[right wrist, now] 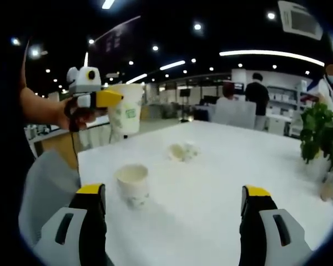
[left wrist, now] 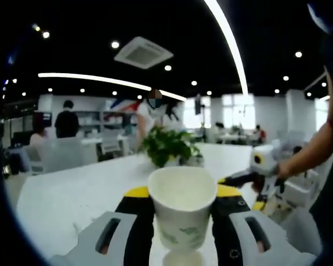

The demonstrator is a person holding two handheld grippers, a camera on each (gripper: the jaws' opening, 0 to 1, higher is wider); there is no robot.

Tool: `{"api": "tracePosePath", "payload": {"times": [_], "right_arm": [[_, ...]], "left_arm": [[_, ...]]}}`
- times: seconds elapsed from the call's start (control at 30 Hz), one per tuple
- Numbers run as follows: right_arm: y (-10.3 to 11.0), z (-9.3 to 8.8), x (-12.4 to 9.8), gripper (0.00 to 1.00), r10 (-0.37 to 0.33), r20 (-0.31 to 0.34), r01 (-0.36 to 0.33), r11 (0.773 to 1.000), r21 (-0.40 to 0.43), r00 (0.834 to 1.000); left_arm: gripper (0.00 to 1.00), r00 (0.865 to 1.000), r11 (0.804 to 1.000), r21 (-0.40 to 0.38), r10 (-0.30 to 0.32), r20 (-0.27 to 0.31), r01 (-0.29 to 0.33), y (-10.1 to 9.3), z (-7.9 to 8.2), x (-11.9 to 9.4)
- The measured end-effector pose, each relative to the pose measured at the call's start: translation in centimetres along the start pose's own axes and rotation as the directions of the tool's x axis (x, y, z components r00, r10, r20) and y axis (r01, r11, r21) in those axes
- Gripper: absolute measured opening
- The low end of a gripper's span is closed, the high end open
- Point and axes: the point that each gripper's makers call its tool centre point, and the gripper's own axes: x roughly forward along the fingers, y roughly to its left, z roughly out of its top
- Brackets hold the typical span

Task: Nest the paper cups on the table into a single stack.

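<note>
My left gripper (left wrist: 182,221) has its jaws clamped on a white paper cup (left wrist: 182,208) with a green print, upright, mouth open toward the ceiling, lifted above the white table (left wrist: 72,194). In the right gripper view I see that same held cup raised off the table's far-left corner, gripped by yellow-tipped jaws with a hand behind them.

My right gripper (right wrist: 175,213) holds nothing; its jaws stand wide apart over the table. A second paper cup (right wrist: 132,184) stands upright on the table, just ahead of the right gripper's left jaw. Farther along the table from that cup lies a small crumpled pale thing (right wrist: 183,151); I cannot tell what it is.

A potted green plant (left wrist: 169,145) sits on the table beyond the held cup. People stand past the table's far edge.
</note>
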Motion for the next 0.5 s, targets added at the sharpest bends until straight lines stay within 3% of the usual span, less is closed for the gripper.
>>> {"api": "tracePosePath", "payload": {"times": [0.17, 0.5], "right_arm": [[0.12, -0.04, -0.01, 1.0, 0.003, -0.001, -0.003, 1.0, 0.001, 1.0], [-0.07, -0.27, -0.18, 1.0, 0.001, -0.004, -0.001, 1.0, 0.002, 1.0]], "left_arm": [[0.38, 1.0, 1.0, 0.005, -0.014, -0.002, 0.014, -1.0, -0.16, 0.21], [0.38, 1.0, 1.0, -0.002, -0.011, -0.007, 0.011, -0.76, -0.56, 0.22]]}}
